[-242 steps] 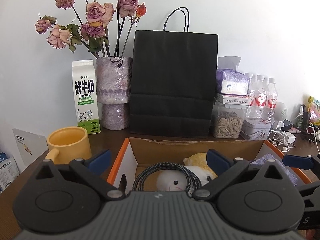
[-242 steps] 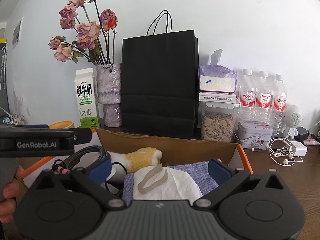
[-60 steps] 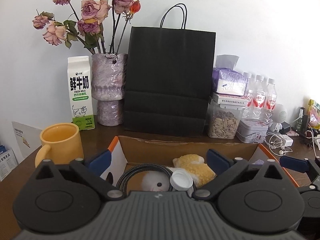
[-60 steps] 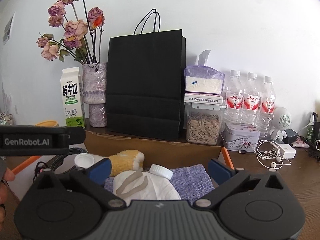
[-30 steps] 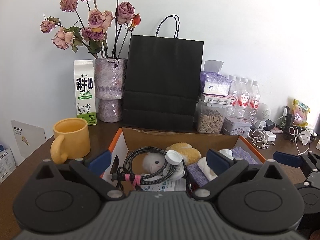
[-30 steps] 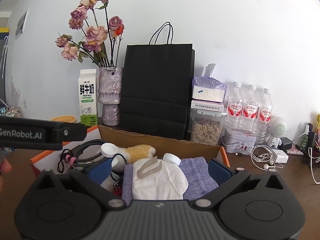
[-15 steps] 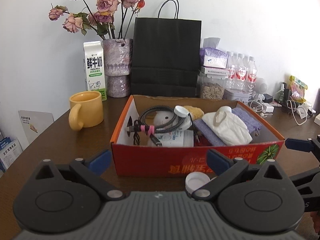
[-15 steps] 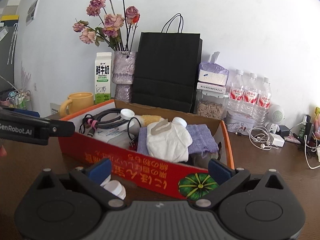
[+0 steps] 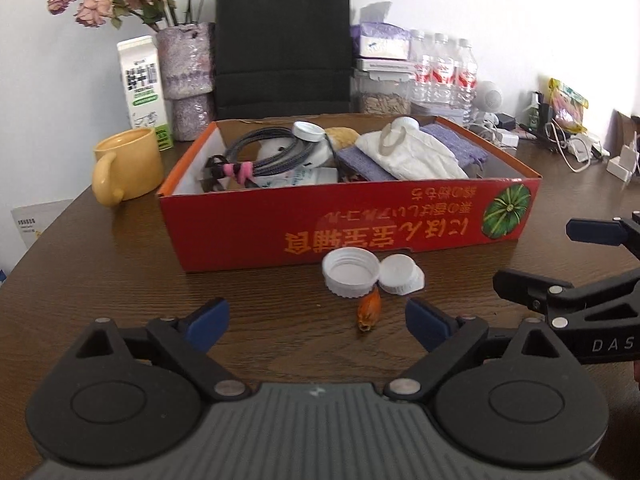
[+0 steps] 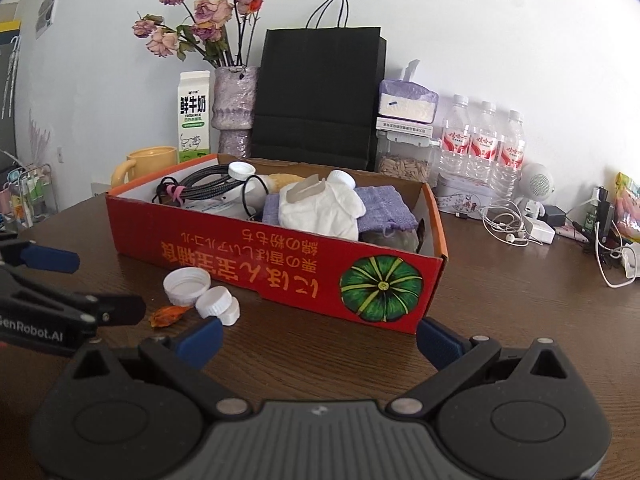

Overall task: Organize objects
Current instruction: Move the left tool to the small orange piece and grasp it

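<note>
Left gripper (image 9: 316,318): jaws spread wide with nothing between the pads, though they have just been narrowing a little; it hangs low over the dark wooden table (image 9: 100,280), pointing at the front of the box.

Right gripper (image 10: 318,338): jaws spread wide and empty, aimed at the near right corner of the box; in the left wrist view it juts in at the right edge (image 9: 592,264).

Caps on the table: an open white cap (image 9: 351,273) lies hollow side up just before the box front; a second white cap (image 9: 401,280) touches it on its right, tilted, and may be resting on a third, though the view is too soft to be sure.

Orange scrap (image 9: 369,310): a small dried bud or petal lies just beside the caps, between them and the left gripper's pads.

Red cardboard box (image 9: 360,224): open-topped, printed with upside-down orange lettering and a green pumpkin, standing mid-table.

Box contents: a coiled grey cable (image 9: 264,152) bound with a pink tie on the left; a white cap (image 9: 308,131) resting on the coil; a white cloth (image 9: 412,156) with a loop on top, lying on a purple cloth (image 9: 456,142); another white cap (image 10: 341,178) behind them.

Surroundings: a yellow mug (image 9: 128,166) left of the box; a milk carton (image 10: 194,116), a vase of dried roses (image 10: 234,108) and a black paper bag (image 10: 320,96) along the wall.
</note>
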`<state>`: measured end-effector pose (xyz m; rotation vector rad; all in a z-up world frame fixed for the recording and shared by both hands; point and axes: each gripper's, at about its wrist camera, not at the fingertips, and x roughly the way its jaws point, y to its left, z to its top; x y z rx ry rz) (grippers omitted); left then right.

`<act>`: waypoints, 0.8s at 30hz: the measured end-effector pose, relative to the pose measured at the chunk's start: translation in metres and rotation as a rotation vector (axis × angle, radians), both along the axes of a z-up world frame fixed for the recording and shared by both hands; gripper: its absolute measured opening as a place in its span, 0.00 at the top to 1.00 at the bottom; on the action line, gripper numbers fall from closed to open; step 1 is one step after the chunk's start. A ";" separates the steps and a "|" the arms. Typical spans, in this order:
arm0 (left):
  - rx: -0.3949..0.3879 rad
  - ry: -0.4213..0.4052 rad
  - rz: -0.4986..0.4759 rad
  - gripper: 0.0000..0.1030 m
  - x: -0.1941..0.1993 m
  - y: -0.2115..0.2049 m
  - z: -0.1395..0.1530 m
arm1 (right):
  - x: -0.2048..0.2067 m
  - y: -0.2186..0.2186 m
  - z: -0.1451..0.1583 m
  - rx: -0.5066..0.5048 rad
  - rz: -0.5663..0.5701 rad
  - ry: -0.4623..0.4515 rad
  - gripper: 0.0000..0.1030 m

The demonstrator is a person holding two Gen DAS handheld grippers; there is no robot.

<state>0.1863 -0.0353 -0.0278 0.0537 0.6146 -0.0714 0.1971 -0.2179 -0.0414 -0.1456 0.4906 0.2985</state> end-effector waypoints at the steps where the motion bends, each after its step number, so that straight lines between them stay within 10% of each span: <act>1: 0.007 0.005 -0.004 0.08 0.002 -0.003 -0.001 | 0.000 -0.001 0.000 0.004 -0.004 0.000 0.00; 7: 0.018 0.038 -0.028 0.29 0.015 -0.018 -0.008 | -0.001 -0.006 -0.003 0.014 -0.016 0.002 0.00; 12: -0.027 0.066 -0.049 0.86 0.019 -0.021 -0.011 | -0.002 -0.006 -0.004 0.017 -0.012 0.003 0.00; 24: -0.071 -0.004 -0.007 0.86 -0.001 0.000 0.004 | 0.001 0.000 -0.008 0.002 0.010 0.022 0.00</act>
